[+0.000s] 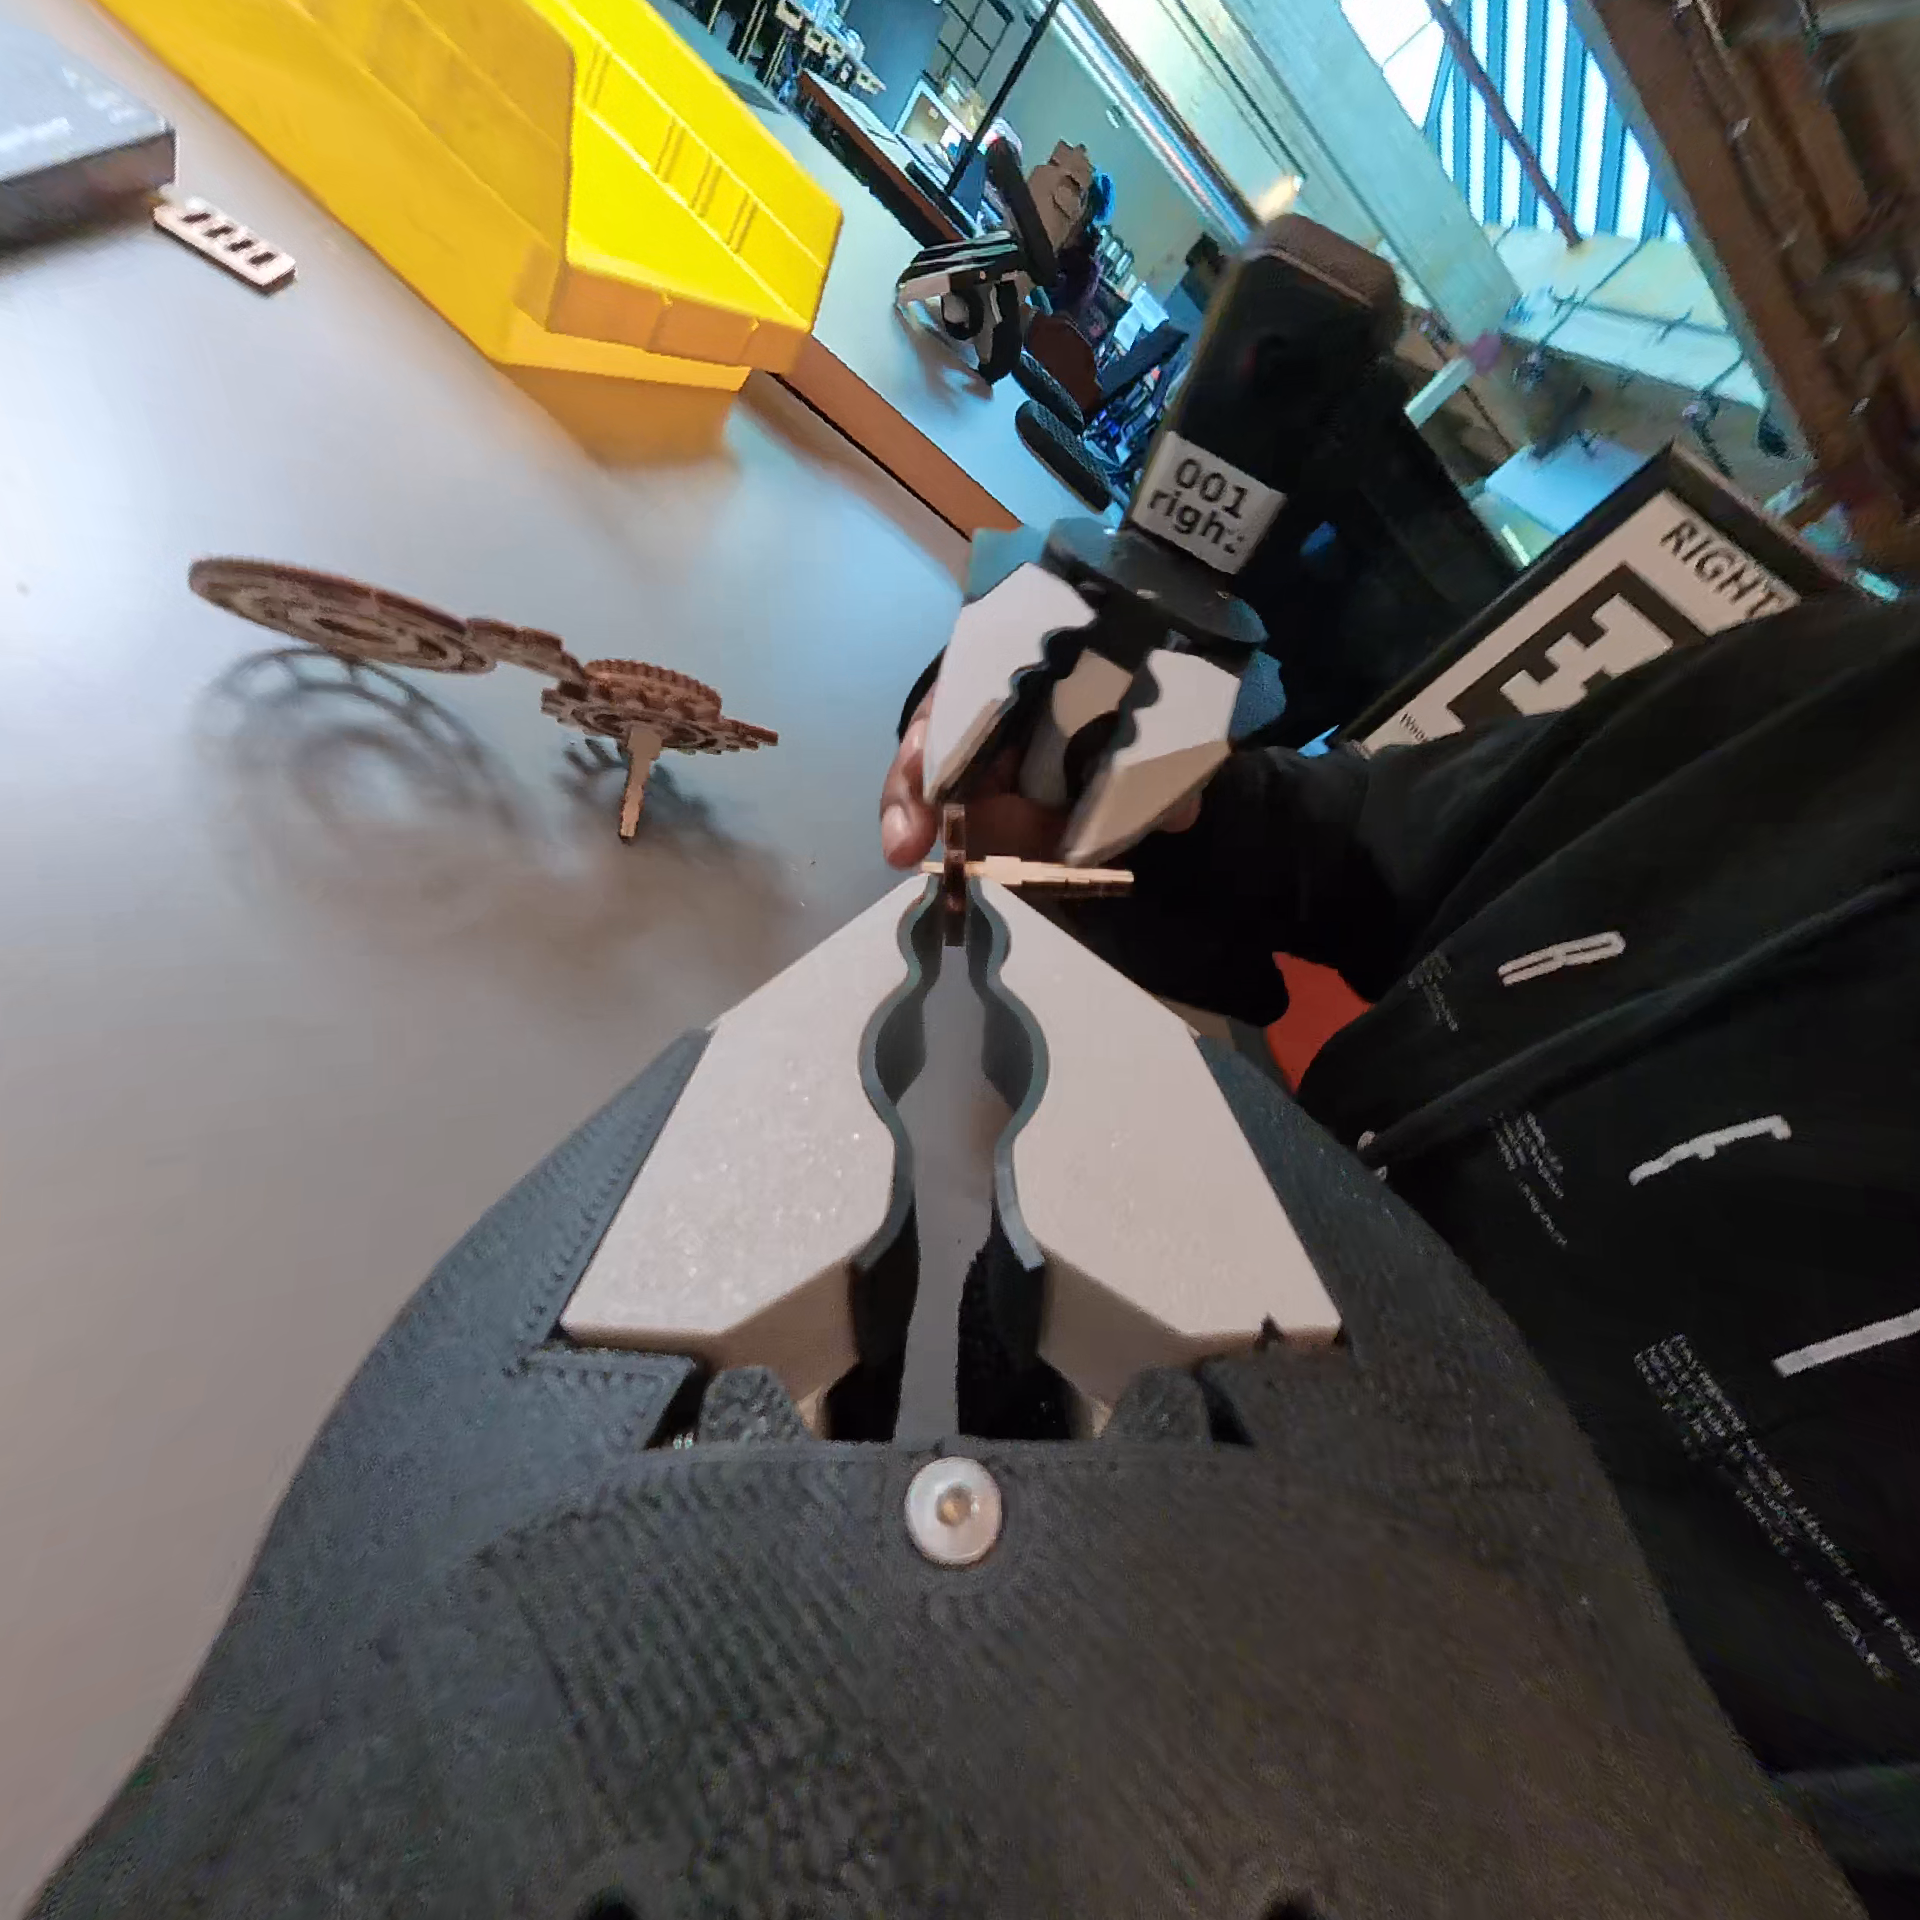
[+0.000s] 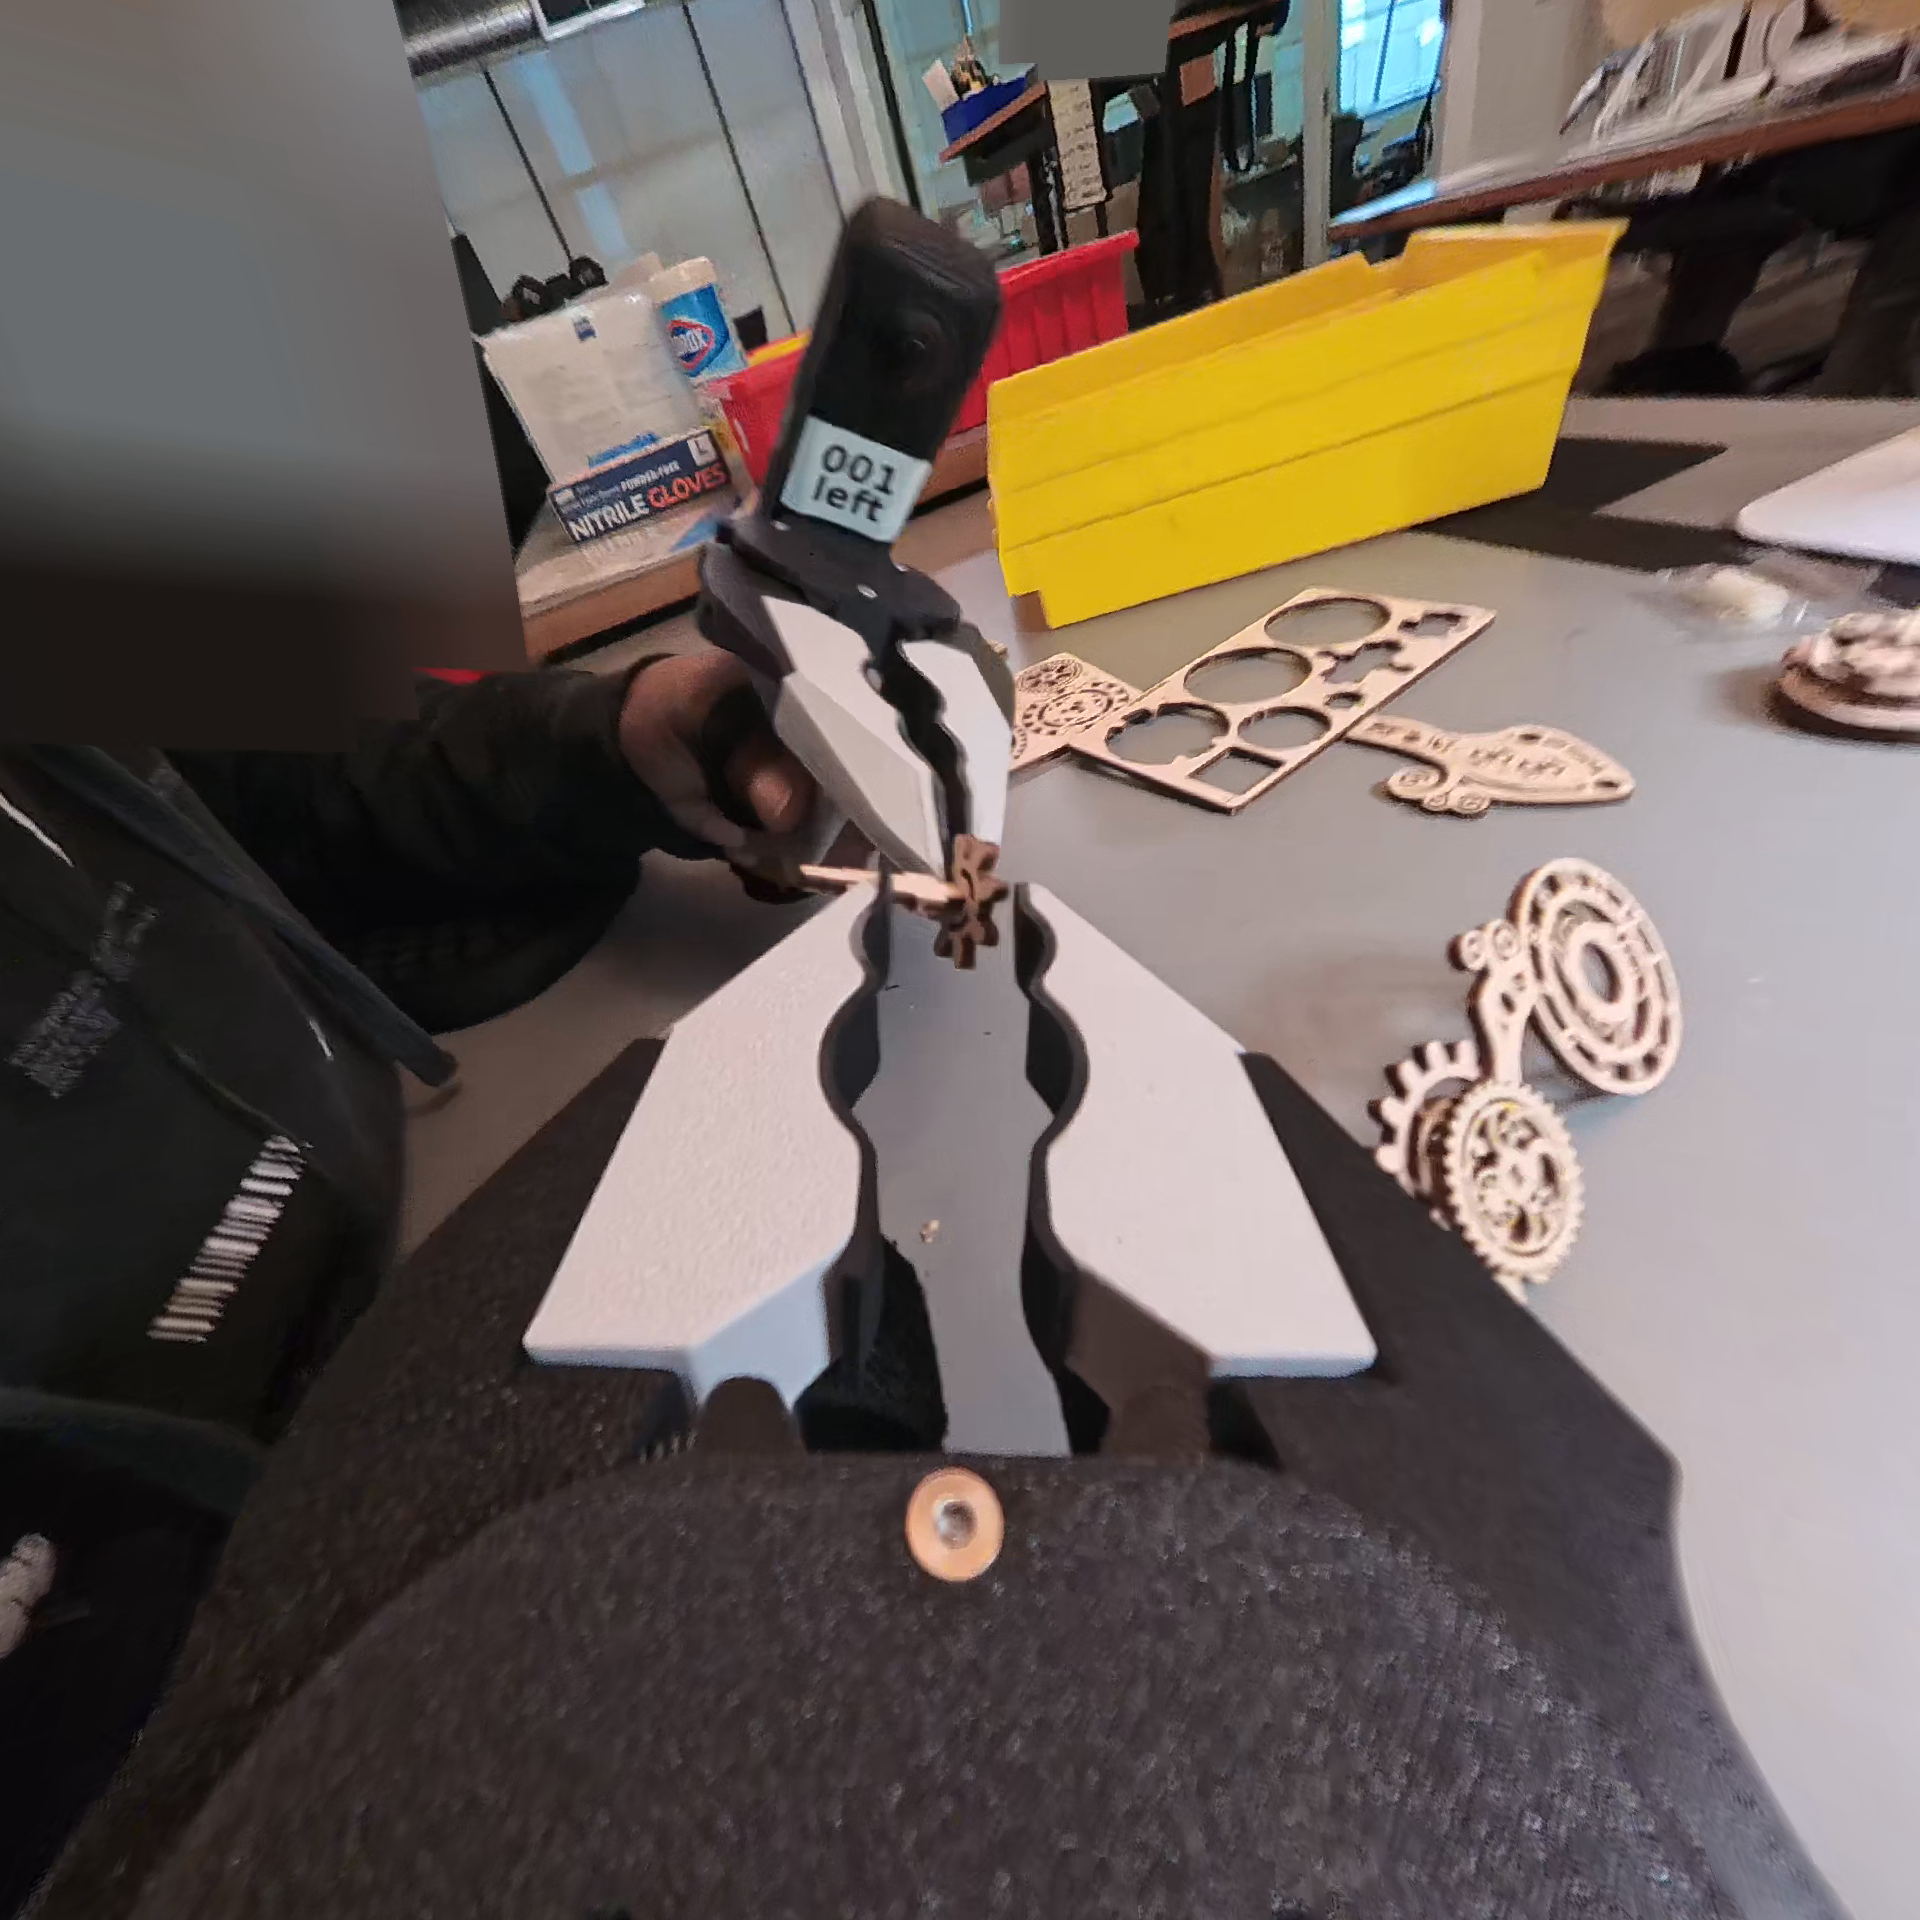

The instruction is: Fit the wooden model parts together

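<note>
In the left wrist view, the left gripper [image 1: 951, 909] is closing its jaws narrowly on a small dark wooden gear [image 1: 953, 902], and a thin wooden pin [image 1: 1029, 873] is passing through this gear, lying crosswise just in front of the jaw tips. The right gripper [image 1: 1013, 826] is meeting it from above with its jaws a little apart, and I cannot tell whether it is pinching the gear. An assembled gear piece [image 1: 468, 649] is lying on the grey table [image 1: 260, 987], well apart, with a yellow bin [image 1: 499, 177] behind it. In the right wrist view, the right gripper's [image 2: 951, 920] jaws are standing open around the gear [image 2: 966, 914] without clear contact, while the left gripper [image 2: 971, 847] is gripping the gear's upper part. A cut-out wooden sheet [image 2: 1247, 696] is lying beside the bin [image 2: 1278, 447].
</note>
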`<state>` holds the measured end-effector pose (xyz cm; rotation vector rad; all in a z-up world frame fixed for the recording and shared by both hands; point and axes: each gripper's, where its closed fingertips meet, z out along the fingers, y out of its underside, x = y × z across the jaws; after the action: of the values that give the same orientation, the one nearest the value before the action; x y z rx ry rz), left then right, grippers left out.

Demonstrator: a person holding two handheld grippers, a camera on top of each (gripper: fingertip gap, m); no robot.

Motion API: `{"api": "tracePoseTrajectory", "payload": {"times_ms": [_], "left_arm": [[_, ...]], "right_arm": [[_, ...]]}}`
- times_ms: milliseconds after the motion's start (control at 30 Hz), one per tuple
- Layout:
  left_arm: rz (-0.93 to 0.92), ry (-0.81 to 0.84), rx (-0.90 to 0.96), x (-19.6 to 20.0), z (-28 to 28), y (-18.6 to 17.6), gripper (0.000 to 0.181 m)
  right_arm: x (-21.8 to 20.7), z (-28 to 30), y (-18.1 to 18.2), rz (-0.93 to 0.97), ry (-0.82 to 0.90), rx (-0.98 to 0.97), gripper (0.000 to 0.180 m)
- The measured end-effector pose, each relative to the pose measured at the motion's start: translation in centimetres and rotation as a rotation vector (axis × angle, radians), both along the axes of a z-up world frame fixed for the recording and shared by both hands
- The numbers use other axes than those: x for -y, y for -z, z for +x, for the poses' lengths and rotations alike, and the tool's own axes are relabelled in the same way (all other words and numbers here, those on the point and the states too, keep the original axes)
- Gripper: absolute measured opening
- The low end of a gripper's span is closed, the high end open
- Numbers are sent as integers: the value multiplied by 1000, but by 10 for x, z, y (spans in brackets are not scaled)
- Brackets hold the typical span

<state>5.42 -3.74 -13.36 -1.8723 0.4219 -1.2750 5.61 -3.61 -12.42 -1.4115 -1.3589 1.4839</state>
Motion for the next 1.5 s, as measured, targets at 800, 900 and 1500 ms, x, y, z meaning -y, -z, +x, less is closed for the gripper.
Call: {"api": "tracePoseTrajectory", "payload": {"times_ms": [800, 900, 1500], "left_arm": [[-76, -20, -12, 6, 10, 0, 3], [-57, 22, 19, 11, 11, -7, 3], [15, 233, 240, 35, 25, -38, 3]], "right_arm": [[18, 3, 3, 1089, 83, 34, 1], [22, 4, -3, 1065, 77, -23, 1], [47, 17, -36, 934, -21, -250, 1]]}}
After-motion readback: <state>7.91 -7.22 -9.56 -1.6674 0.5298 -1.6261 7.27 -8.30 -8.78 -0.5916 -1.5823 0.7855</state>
